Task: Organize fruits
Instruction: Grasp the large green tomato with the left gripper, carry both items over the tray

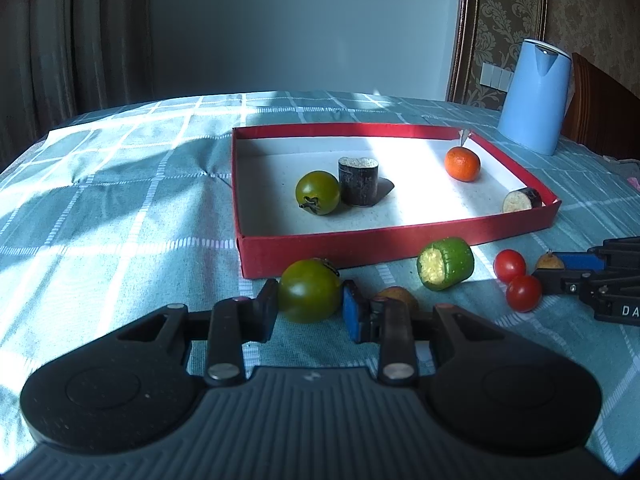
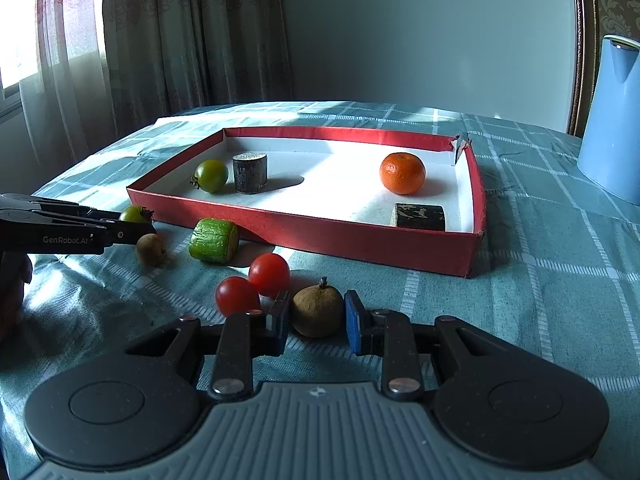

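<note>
A red box [image 1: 400, 238] [image 2: 360, 240] with a white floor holds a green tomato [image 1: 318, 193] [image 2: 211, 176], two dark cut pieces [image 1: 359, 181] [image 1: 521, 201] and an orange [image 1: 462, 164] [image 2: 402, 173]. My left gripper [image 1: 310, 304] has its jaws around a second green tomato [image 1: 309, 290] on the cloth, touching its sides. My right gripper [image 2: 316, 318] has its jaws around a brown longan [image 2: 318, 311], close to or touching it. Two red cherry tomatoes [image 2: 269, 274] [image 2: 237, 296], a green cut piece [image 1: 445, 263] [image 2: 214, 240] and another longan [image 2: 151, 249] lie in front of the box.
A blue kettle [image 1: 534, 98] [image 2: 612, 120] stands at the back right on the green checked tablecloth [image 1: 120, 200]. Curtains [image 2: 160, 40] hang behind the table's left side. A wooden chair back [image 1: 600, 100] is at the far right.
</note>
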Demonstrator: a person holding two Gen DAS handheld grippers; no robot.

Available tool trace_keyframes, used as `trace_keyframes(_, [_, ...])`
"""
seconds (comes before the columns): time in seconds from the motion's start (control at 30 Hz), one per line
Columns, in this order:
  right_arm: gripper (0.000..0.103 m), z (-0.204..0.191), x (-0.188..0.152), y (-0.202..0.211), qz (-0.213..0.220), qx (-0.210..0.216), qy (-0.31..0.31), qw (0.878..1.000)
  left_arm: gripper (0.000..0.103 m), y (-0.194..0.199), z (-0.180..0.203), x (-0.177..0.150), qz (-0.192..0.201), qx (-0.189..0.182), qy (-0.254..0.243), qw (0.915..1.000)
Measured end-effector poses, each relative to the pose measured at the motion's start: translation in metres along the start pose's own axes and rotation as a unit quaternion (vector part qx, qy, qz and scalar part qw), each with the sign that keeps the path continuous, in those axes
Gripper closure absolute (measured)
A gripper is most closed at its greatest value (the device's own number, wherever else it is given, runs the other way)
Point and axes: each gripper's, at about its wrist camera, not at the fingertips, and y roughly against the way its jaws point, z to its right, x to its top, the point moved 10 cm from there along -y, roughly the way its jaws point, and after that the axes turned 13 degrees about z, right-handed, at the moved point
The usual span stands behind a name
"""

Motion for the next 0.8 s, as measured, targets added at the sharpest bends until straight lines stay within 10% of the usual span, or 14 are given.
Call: trace_keyframes(0.8, [0.076,0.005,0.054,-0.003,0.077,-0.040,0.025,0.996,0.073,0.000,0.018,0.031,0.035,-0.004,0.025,0.9991])
